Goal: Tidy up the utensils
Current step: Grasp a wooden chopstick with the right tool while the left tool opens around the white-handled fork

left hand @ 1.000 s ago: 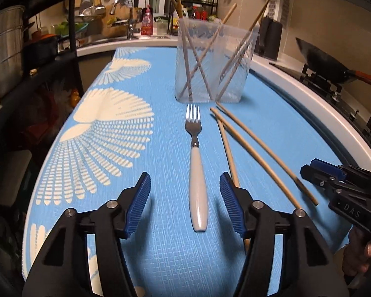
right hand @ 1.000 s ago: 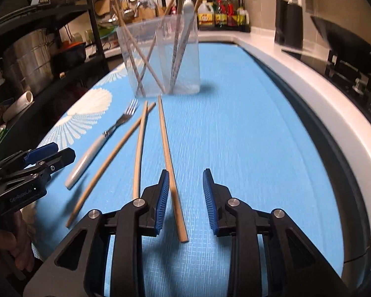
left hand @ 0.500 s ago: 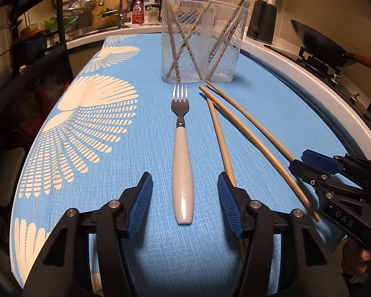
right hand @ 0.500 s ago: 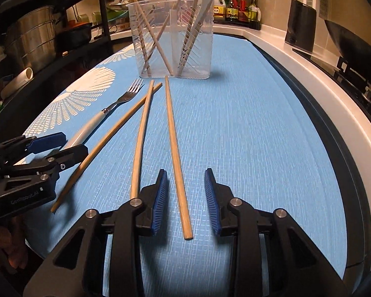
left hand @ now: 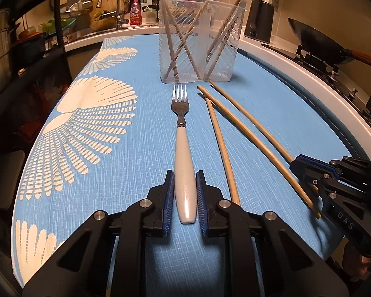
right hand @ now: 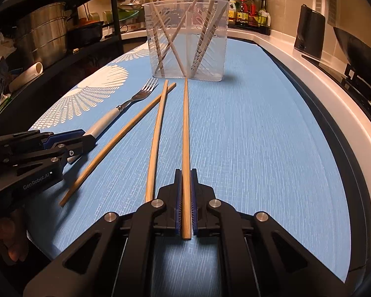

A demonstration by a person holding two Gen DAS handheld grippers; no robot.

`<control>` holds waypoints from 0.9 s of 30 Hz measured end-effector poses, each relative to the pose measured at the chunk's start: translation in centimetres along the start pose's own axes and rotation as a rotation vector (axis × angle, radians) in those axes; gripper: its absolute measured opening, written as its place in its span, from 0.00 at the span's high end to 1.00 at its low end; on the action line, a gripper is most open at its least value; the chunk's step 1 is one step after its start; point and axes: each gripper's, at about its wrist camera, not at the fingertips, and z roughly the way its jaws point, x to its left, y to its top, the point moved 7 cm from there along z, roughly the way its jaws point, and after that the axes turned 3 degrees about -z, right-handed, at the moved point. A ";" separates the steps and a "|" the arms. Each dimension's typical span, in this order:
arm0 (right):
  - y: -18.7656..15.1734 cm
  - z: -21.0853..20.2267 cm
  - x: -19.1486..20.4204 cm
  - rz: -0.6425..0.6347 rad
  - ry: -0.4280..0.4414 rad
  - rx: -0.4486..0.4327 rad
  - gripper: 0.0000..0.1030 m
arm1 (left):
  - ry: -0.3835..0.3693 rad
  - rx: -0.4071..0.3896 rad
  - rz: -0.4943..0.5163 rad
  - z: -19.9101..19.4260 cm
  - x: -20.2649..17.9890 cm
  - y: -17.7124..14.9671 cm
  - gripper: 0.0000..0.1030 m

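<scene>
1. White fork (left hand: 184, 158) handle is pinched between the left tongs (left hand: 184, 193).
2. Two loose chopsticks (right hand: 155, 136) are seen between both tongs.
3. One chopstick (right hand: 185, 148) is squeezed by the right tongs (right hand: 185, 198).
4. Clear holder (right hand: 186, 39) is found ahead of both tongs.

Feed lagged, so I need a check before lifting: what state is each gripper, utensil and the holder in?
Left gripper: shut on the fork handle.
Right gripper: shut on a chopstick.
Fork: flat on the mat, tines toward the holder.
Gripped chopstick: flat on the mat, far tip near the holder.
Two other chopsticks: loose on the mat, crossing near their far ends.
Holder: upright, chopsticks leaning inside.
</scene>
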 end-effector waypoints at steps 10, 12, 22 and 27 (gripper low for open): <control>-1.0 -0.9 -1.2 0.102 -0.055 -0.017 0.94 | -0.005 -0.013 -0.006 -1.0 0.4 -0.9 0.83; -1.3 -1.1 -1.5 0.124 -0.073 -0.025 0.93 | -0.003 -0.015 -0.003 -1.0 0.3 -1.0 0.82; -1.5 -1.2 -1.7 0.134 -0.087 -0.034 0.90 | 0.027 -0.027 0.004 -0.5 0.0 -0.7 0.78; -1.4 -1.2 -1.7 0.133 -0.088 -0.036 0.90 | 0.035 -0.031 0.007 -0.4 -0.2 -0.6 0.74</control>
